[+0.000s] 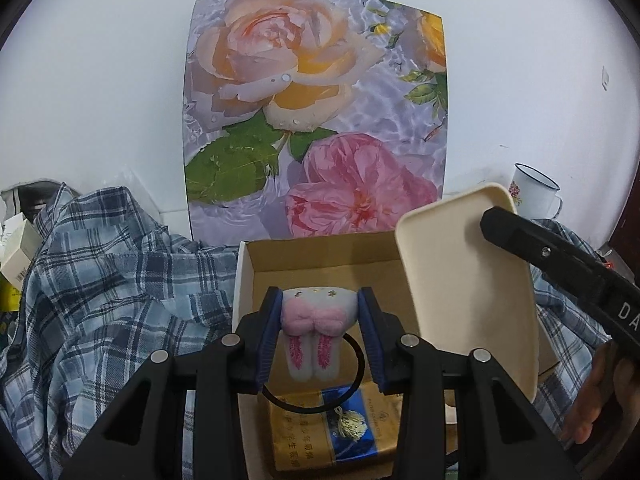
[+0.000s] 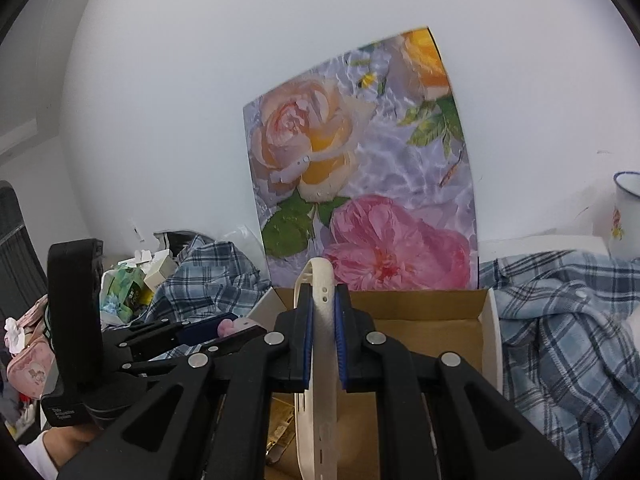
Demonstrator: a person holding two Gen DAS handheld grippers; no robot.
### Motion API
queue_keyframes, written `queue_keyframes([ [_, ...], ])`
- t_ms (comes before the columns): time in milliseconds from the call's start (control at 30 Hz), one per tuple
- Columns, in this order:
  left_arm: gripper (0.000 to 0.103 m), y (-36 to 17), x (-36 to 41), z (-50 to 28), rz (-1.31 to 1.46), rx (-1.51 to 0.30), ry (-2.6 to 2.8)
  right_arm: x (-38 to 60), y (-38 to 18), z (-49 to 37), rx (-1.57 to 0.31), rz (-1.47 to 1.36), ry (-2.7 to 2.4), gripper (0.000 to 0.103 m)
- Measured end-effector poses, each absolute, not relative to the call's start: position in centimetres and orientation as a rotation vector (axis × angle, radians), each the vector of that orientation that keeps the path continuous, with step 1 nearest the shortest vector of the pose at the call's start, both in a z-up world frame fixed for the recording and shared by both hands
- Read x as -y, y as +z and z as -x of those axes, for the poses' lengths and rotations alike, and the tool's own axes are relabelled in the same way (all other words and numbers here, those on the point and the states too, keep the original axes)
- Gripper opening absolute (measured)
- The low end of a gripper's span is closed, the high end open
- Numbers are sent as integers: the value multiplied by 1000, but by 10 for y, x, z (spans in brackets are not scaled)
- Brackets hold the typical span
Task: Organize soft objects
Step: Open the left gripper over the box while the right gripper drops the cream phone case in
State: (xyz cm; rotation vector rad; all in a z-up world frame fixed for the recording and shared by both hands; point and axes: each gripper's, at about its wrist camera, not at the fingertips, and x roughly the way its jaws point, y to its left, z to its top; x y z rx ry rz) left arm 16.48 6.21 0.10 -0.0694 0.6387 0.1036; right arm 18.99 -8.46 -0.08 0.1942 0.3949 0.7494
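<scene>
The left gripper (image 1: 318, 336) is clamped on a small plush hair tie (image 1: 316, 330): white fabric, fuzzy pink bow, a thin black elastic loop dangling below. It looks light and squashy, so a hold across the padded body suits it better than the loop. It hangs over the open cardboard box (image 1: 320, 256), near the back wall. The right gripper (image 2: 324, 336) pinches a smooth, stiff cream tray (image 2: 322, 344) edge-on above the same box, which rests on plaid cloth (image 1: 104, 264).
</scene>
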Motion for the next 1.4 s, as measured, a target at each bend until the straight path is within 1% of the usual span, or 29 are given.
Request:
queue_keyframes([
  [233, 40, -9, -63, -170, 64, -659, 99, 89, -22, -208, -501, -265, 732, 10],
  [333, 40, -14, -62, -172, 54, -674, 110, 93, -25, -211, -537, -261, 679, 12],
  [367, 40, -17, -62, -173, 56, -686, 110, 93, -25, -210, -534, -249, 666, 15],
  [433, 41, -20, -63, -175, 62, -699, 106, 94, -25, -210, -541, -232, 651, 39],
  [467, 51, -21, -63, -175, 65, -705, 104, 94, -24, -210, -544, -230, 645, 75],
  [500, 71, -21, -63, -176, 66, -708, 101, 94, -23, -209, -537, -230, 642, 98],
  [533, 84, -20, -63, -175, 67, -708, 103, 95, -21, -206, -520, -226, 642, 100],
  [567, 103, -20, -63, -175, 63, -705, 119, 95, -19, -204, -510, -215, 637, 100],
  [700, 103, -12, -64, -167, 46, -633, 142, 93, -12, -199, -495, -167, 598, 102],
  [967, 103, -7, -66, -163, 49, -622, 155, 98, -13, -198, -497, -187, 595, 103],
  [1167, 103, -7, -72, -164, 86, -634, 140, 92, -14, -196, -503, -150, 599, 103],
  [1400, 103, -6, -69, -163, 72, -636, 140, 86, -10, -188, -461, -104, 602, 103],
])
